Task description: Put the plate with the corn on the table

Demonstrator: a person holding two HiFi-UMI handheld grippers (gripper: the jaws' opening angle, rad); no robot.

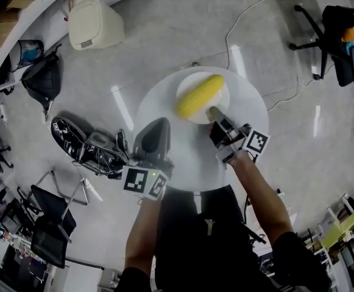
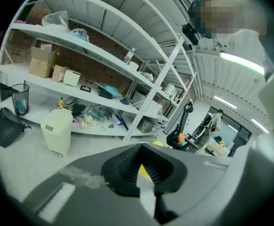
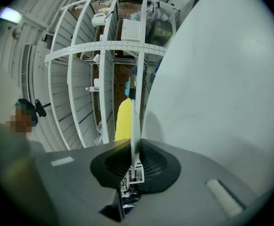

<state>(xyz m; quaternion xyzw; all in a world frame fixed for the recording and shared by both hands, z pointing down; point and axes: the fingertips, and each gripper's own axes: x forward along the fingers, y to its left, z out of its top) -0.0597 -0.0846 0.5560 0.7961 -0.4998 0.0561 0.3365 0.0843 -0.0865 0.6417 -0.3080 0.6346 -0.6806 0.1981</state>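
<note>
A yellow corn cob lies on a white plate above the far part of the round white table. My right gripper is shut on the plate's near rim. In the right gripper view the plate shows edge-on between the pads, with the corn beside it and the table filling the right side. My left gripper hangs over the table's left part, jaws together and holding nothing. Through its pads a sliver of the corn shows.
On the floor around the table lie a cream bin, a black bag and dark gear at the left. An office chair stands far right, and a cable runs behind the table. White shelving lines the wall.
</note>
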